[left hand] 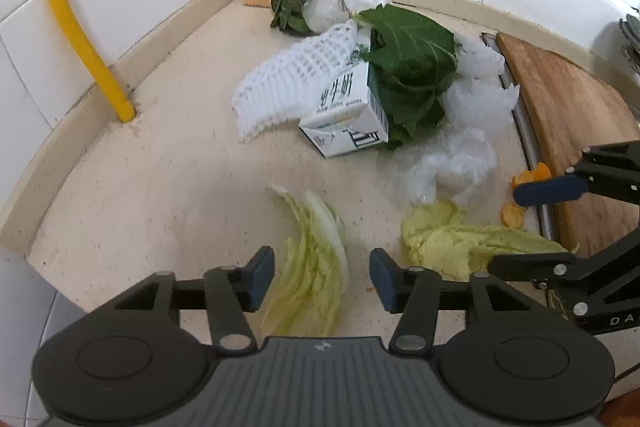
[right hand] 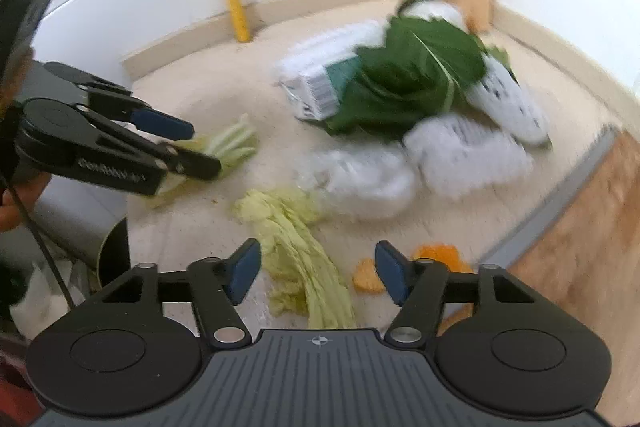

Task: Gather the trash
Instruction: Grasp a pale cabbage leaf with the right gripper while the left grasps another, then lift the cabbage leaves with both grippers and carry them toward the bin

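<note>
Hovering low: left gripper (left hand: 322, 277) spread over a cabbage leaf (left hand: 316, 267) at bottom centre, right gripper (right hand: 316, 273) spread over another cabbage leaf (right hand: 300, 259), neither pinching. Risk: pads slide off limp leaves, scattering orange peel (right hand: 436, 253). Only left view reads the milk carton (left hand: 346, 119); right view blurs.

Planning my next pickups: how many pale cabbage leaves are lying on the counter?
2. One cabbage leaf lies between the left gripper's open jaws; the other cabbage leaf lies between the right gripper's open jaws. The trash pile behind may hide more.
</note>
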The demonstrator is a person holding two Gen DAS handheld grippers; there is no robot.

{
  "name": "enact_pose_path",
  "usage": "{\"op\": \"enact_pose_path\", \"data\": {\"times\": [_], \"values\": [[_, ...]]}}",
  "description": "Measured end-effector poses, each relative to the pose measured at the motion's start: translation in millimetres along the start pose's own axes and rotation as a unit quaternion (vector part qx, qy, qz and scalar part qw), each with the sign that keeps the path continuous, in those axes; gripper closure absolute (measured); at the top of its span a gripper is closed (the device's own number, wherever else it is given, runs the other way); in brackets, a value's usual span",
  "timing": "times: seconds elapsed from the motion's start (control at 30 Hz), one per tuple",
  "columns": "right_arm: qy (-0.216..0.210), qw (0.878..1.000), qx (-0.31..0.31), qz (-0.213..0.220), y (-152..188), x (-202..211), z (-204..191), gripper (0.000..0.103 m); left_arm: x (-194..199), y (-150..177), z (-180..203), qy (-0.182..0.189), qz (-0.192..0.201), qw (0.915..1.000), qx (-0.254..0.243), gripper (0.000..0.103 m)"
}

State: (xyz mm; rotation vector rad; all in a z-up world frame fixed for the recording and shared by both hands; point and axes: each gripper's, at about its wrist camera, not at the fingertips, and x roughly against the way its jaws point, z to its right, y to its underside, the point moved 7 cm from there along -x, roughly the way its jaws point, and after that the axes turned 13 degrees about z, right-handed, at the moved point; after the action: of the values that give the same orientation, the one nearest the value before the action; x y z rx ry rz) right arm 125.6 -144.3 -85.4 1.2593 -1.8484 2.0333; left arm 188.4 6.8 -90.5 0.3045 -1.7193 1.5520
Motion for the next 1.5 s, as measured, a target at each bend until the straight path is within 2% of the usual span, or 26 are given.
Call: {"op": "enact_pose_path", "data": {"times": [0.33, 0.47, 0.7, 0.8, 0.83, 0.87, 0.97, 1.03, 1.1, 1.13, 1.33, 1.5], "values": [[-0.014, 0.999, 0.026, -0.018, 6.4, -12.5, -4.1, 0.038, -9.5, 3.3, 6.2, 0.002, 0.000, 0.9999, 0.015, 0.053], [-0.016, 0.999, 0.018, -0.026, 9.7, -15.1, -0.6, 0.049, -15.1, 5.3, 3.0, -0.003, -0.004, 0.9996, 0.028, 0.053], [-0.013, 0.999, 0.024, -0.029, 9.3, -15.8, -2.2, 0.048, -15.9, 6.8, 3.8, -0.007, 0.001, 0.9998, 0.020, 0.053], [-0.007, 0.999, 0.027, -0.027, 8.7, -16.4, -2.4, 0.061, -18.1, 5.6, 6.3, -0.015, 0.003, 0.9998, 0.014, 0.053], [-0.005, 0.999, 0.024, -0.027, 8.2, -16.2, -2.0, 0.072, -18.3, 5.5, 8.4, -0.018, 0.003, 0.9998, 0.006, 0.054], [-0.006, 0.999, 0.020, -0.030, 7.7, -16.3, -1.6, 0.076, -17.6, 5.6, 10.0, -0.019, 0.003, 0.9998, 0.003, 0.056], [-0.001, 0.999, 0.018, -0.032, 8.0, -15.8, -2.7, 0.082, -15.2, 6.6, 10.3, -0.014, 0.004, 0.9999, 0.003, 0.060], [0.002, 0.999, 0.022, -0.032, 8.6, -15.6, -6.1, 0.087, -13.0, 6.8, 8.4, -0.017, 0.007, 0.9998, 0.010, 0.077], [0.003, 0.999, 0.019, -0.032, 8.0, -15.9, -8.4, 0.089, -11.6, 6.5, 6.6, -0.015, 0.005, 0.9997, 0.017, 0.087], [0.003, 0.999, 0.016, -0.031, 7.8, -16.0, -8.0, 0.090, -11.0, 6.8, 5.1, -0.015, 0.004, 0.9996, 0.023, 0.089], [-0.011, 0.999, -0.047, -0.017, -1.4, -9.4, -3.9, 0.093, -2.1, 12.4, 1.3, -0.008, 0.005, 0.9991, 0.042, 0.092], [-0.017, 0.996, -0.084, 0.004, -12.7, -2.4, -1.7, 0.094, 9.3, 8.7, -4.9, -0.003, 0.021, 0.9979, 0.062, 0.092]]}}
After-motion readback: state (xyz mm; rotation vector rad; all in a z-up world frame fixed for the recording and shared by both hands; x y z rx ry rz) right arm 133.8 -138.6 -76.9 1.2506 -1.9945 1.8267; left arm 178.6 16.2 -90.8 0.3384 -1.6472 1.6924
